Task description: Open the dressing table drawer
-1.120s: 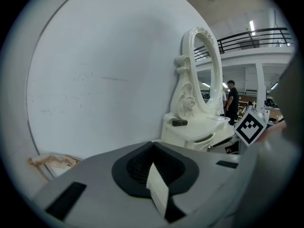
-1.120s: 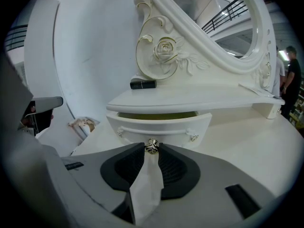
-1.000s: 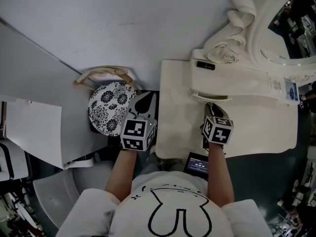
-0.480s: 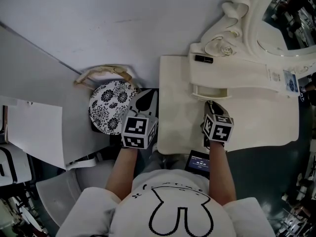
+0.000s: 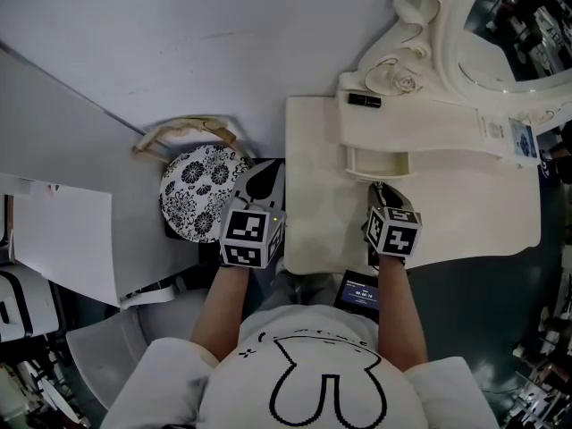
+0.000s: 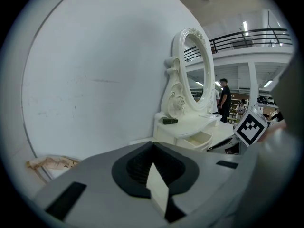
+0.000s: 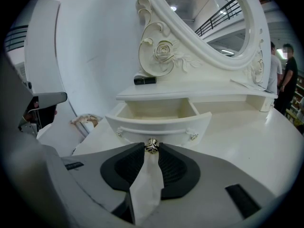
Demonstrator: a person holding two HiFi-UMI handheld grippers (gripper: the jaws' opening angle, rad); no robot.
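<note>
Right gripper view: my right claw point(image 7: 151, 149) is pinched narrow on the small metal knob point(image 7: 151, 146) of the drawer point(image 7: 159, 120).

Just beyond the jaws I see the drawer standing open from the dressing table point(image 7: 247, 127), its inside bare. Above it, on the shelf, lies a small dark case point(image 7: 144, 80), and past that rises the carved oval mirror point(image 7: 209, 18). My left claw point(image 6: 152, 150) hangs off to the left of the table with its jaws together on nothing, just beside a round floral-patterned disc point(image 5: 198, 190).
</note>
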